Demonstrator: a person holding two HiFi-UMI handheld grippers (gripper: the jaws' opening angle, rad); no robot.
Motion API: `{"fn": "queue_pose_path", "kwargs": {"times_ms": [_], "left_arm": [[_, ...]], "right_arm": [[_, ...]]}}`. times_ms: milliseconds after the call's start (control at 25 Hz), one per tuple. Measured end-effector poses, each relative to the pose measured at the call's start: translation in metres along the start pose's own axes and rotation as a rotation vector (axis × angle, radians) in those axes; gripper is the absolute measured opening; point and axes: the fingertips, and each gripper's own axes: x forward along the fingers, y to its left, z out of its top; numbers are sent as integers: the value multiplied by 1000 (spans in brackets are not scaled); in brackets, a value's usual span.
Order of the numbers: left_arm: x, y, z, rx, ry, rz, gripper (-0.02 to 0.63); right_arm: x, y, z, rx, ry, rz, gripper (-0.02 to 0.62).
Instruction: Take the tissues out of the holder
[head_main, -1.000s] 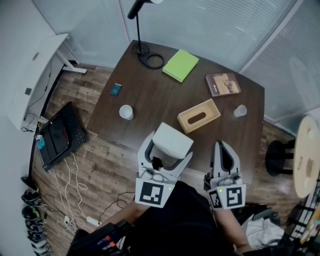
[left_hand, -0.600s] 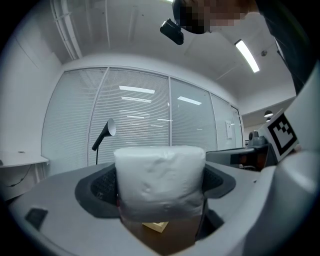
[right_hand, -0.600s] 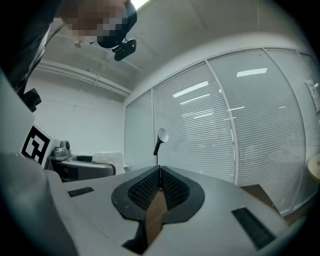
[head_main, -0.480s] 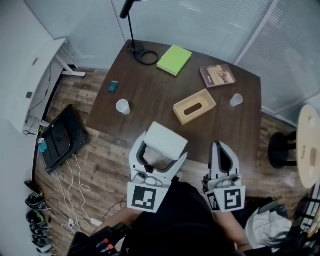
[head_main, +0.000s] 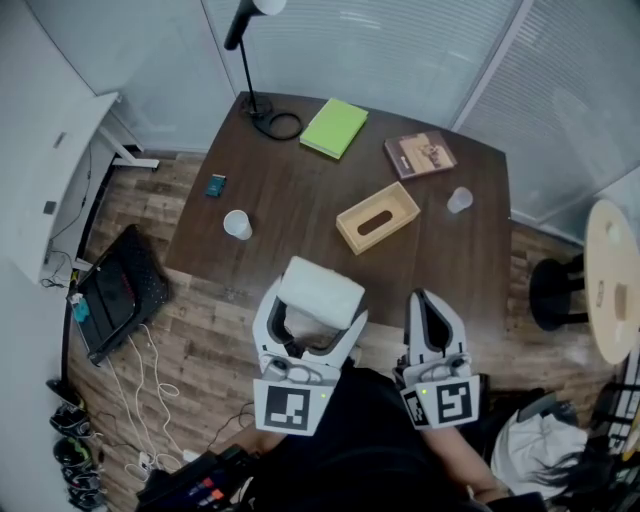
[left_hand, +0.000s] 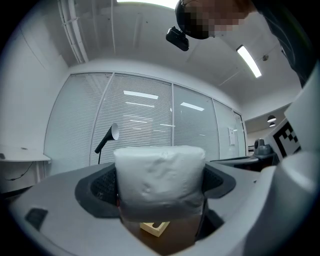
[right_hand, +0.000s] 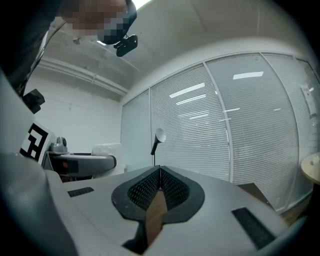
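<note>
Above the near edge of the dark brown worktop (head_main: 290, 190), the left hand-held gripper (head_main: 312, 320) clamps the white soft tissue pack (head_main: 322, 288), which is well apart from the slotted light-wood holder (head_main: 377, 217) lying ahead and rightward. The right hand-held gripper (head_main: 432, 318) is clenched, empty.

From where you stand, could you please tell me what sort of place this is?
Most likely a small office or meeting room: a dark wooden table carries a desk lamp and a green book, and blinds cover the glass walls around it.
</note>
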Motion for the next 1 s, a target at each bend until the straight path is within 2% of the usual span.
{"fn": "queue_pose_path", "kwargs": {"times_ms": [320, 640, 1000], "left_arm": [[-4, -29, -14, 46, 20, 14, 472], [1, -41, -18, 36, 14, 34, 472], [7, -50, -15, 66, 15, 34, 472]], "right_arm": [[-16, -14, 4, -20, -24, 10, 11], [-21, -20, 3, -59, -21, 7, 9], [-23, -31, 6, -54, -36, -3, 9]]}}
